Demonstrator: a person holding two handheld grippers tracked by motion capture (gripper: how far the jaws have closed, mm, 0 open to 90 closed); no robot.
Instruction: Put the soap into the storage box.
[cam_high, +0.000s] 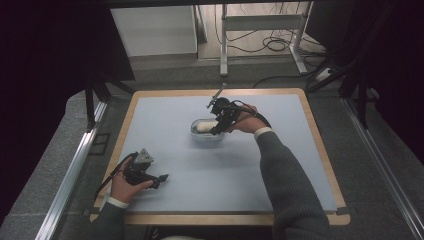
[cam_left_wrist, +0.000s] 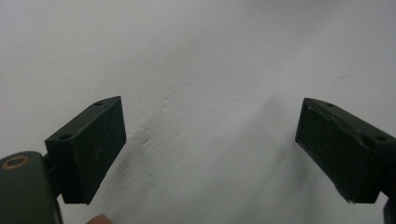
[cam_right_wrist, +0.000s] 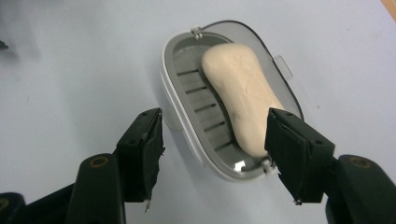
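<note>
A cream bar of soap (cam_right_wrist: 243, 95) lies in a grey slotted soap dish (cam_right_wrist: 187, 84) with a clear hinged lid folded back behind it. In the high view the soap dish (cam_high: 202, 134) sits near the middle of the blue mat, with the soap (cam_high: 205, 126) inside. My right gripper (cam_high: 218, 126) (cam_right_wrist: 215, 140) hovers open just over the dish's near end, one jaw beside the dish, the other over the soap's end. My left gripper (cam_high: 162, 178) (cam_left_wrist: 210, 144) rests open at the front left of the mat, nothing between its jaws.
The blue mat (cam_high: 175, 165) covers a wooden-edged table (cam_high: 210, 218). Beyond the table stand a metal desk frame (cam_high: 262, 22) and floor cables (cam_high: 275, 45). Aluminium rails (cam_high: 70, 175) run along both sides.
</note>
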